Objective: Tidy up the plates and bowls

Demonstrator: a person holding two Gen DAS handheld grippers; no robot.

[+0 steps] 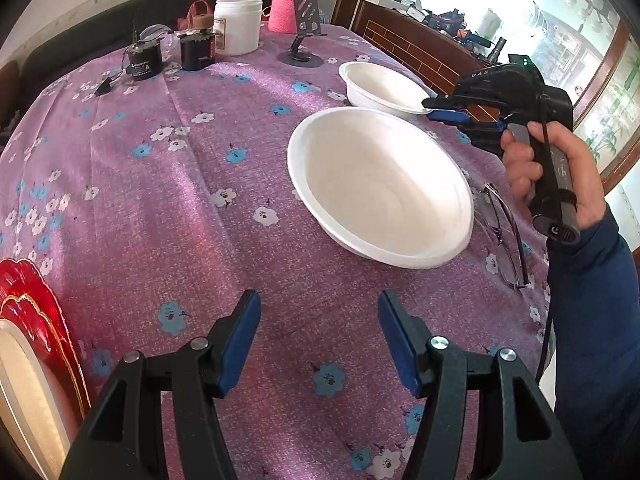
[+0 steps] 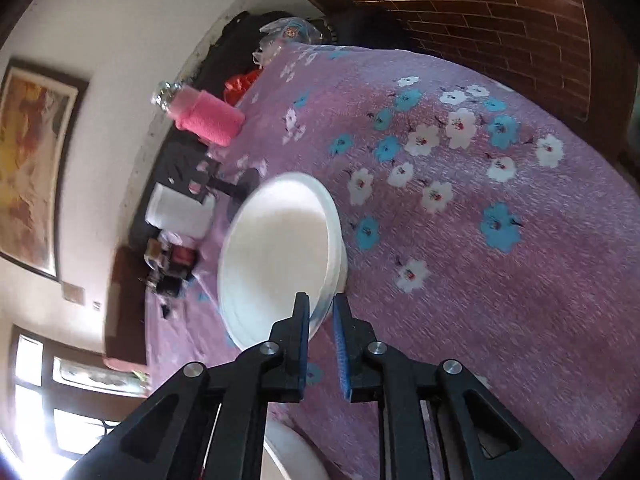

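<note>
Two white bowls sit on the purple flowered tablecloth (image 1: 200,184). The near, larger bowl (image 1: 380,188) is in the middle right. The far, smaller bowl (image 1: 382,86) lies behind it. My right gripper (image 1: 434,109) is turned on its side, shut on the far bowl's near rim; in the right wrist view the gripper (image 2: 320,320) pinches that bowl's (image 2: 276,256) rim between its blue pads. My left gripper (image 1: 318,336) is open and empty, above the cloth in front of the near bowl. A red plate (image 1: 36,312) with a cream plate (image 1: 24,400) on it lies at the left edge.
A pair of glasses (image 1: 504,236) lies right of the near bowl. At the table's back stand a white jar (image 1: 238,26), a pink-sleeved bottle (image 1: 290,0), a black phone stand (image 1: 302,40) and small black motors (image 1: 146,58). A brick-pattern cabinet (image 1: 420,48) is beyond.
</note>
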